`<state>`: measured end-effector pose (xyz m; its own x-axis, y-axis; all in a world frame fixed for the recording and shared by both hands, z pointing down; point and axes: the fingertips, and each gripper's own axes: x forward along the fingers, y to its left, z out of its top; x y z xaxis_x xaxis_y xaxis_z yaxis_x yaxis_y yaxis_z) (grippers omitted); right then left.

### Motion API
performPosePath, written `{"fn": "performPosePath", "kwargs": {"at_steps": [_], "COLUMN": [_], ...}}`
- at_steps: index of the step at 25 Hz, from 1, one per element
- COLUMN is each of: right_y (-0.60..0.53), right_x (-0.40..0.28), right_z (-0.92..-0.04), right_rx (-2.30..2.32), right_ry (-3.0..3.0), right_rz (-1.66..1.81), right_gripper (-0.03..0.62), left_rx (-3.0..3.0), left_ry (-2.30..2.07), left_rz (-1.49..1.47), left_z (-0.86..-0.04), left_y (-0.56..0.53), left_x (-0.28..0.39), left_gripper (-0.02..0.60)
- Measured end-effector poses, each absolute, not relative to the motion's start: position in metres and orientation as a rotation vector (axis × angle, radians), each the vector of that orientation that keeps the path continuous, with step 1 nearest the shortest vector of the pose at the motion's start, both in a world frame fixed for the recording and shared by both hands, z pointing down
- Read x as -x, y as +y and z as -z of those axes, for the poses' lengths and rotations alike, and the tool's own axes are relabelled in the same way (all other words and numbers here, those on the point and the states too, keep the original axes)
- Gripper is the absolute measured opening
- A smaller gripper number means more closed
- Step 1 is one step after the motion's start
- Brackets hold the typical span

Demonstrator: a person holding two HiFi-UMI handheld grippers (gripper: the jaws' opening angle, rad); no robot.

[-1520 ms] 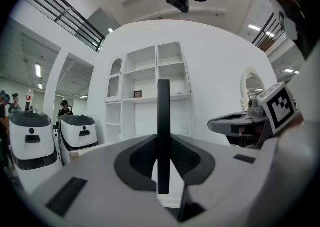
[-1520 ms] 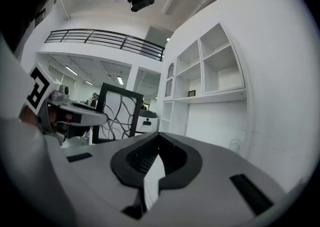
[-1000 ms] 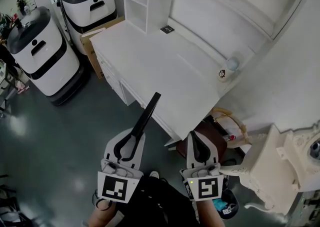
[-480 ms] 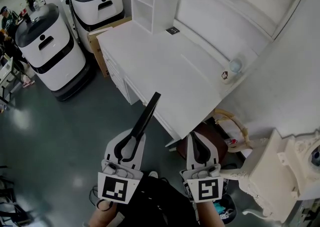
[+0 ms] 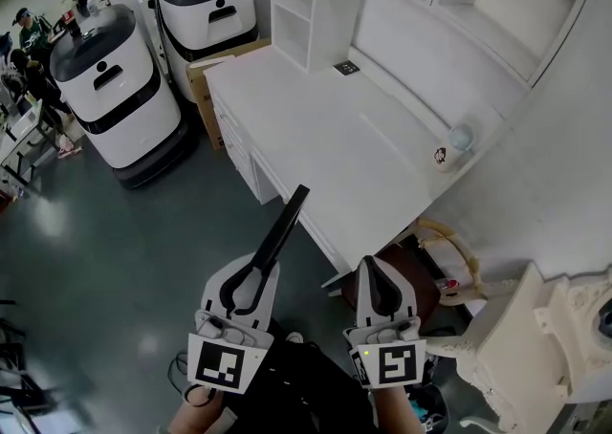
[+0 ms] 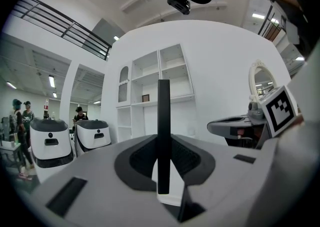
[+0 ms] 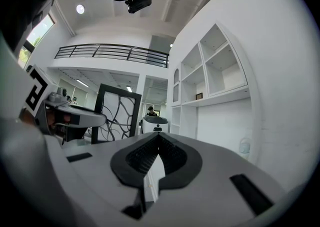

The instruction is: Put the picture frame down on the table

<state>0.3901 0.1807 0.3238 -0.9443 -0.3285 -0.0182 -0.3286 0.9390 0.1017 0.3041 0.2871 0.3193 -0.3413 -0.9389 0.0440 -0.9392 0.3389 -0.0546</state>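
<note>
Head view: picture frame [image 5: 285, 227] pinched in left tool [image 5: 260, 268], short of the white worktop [image 5: 316, 126], not yet set down; right tool [image 5: 369, 268] alongside. Left gripper view: jaws clamped on frame's thin black edge, face unseen. Right gripper view: jaws pressed together, empty, frame's lower part hidden behind left tool

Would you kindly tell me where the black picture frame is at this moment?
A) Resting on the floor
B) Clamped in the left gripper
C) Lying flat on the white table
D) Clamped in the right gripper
B: the left gripper has its jaws pressed on the edge of the picture frame, which sticks out ahead of them and is not yet set on the white table. The right gripper is shut on nothing.
</note>
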Motion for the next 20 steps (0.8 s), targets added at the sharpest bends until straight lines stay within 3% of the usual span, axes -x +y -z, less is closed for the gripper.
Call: {"fn": "performPosePath", "kwargs": {"at_steps": [9,20], "right_y": [0.177,0.173], "right_x": [-0.372,-0.300], "right_z": [-0.328,-0.326], "right_rx": [0.507,0.554], "right_ry": [3.107,3.110], "right_rz": [-0.176,-0.183], "right_gripper": [0.000,0.000], "left_rx": [-1.770,-1.809], "left_ry": [-2.587,-2.560], "left_rz": [-0.088,-0.094], "left_z": [-0.323,-0.322], "left_y": [0.289,0.279], "left_x": [-0.282,-0.202], "left_gripper": [0.066,0.067]}}
